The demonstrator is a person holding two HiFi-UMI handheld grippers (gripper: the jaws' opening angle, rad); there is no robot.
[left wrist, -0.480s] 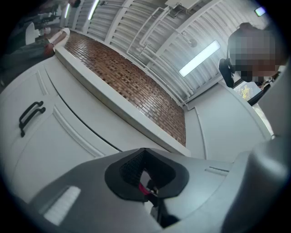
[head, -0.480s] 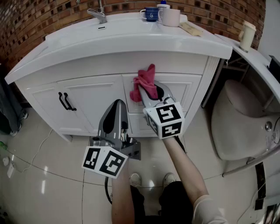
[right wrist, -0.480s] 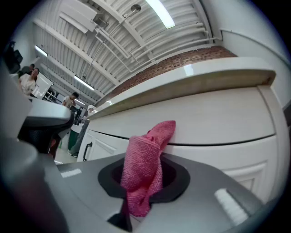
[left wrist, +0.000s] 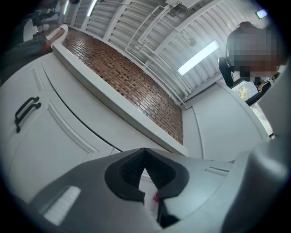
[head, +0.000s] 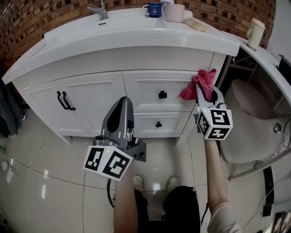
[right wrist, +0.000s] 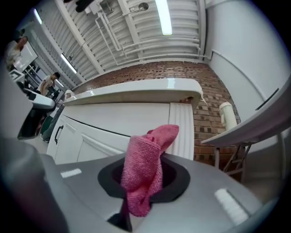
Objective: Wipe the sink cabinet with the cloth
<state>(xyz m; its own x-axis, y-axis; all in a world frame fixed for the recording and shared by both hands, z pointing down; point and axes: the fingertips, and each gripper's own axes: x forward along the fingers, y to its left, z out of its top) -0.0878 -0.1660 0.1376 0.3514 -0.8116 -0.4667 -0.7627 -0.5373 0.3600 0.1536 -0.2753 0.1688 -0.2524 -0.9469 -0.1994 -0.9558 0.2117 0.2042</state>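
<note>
The white sink cabinet (head: 104,98) fills the upper head view, with two doors at the left and two drawers in the middle. My right gripper (head: 205,90) is shut on a pink cloth (head: 198,83) and holds it against the right end of the upper drawer, by the fluted corner post (right wrist: 183,129). In the right gripper view the cloth (right wrist: 144,166) bunches up out of the jaws. My left gripper (head: 123,105) hangs low in front of the lower drawer, shut and holding nothing, apart from the cabinet (left wrist: 50,136).
A faucet (head: 98,9), mugs (head: 175,12) and a small packet stand on the countertop. A toilet (head: 248,123) sits close at the right. Black pulls (head: 63,101) mark the doors, and black knobs (head: 162,94) the drawers. Tiled floor lies below.
My right gripper has swept the cloth from the middle of the upper drawer to its right end. The left gripper has stayed nearly still.
</note>
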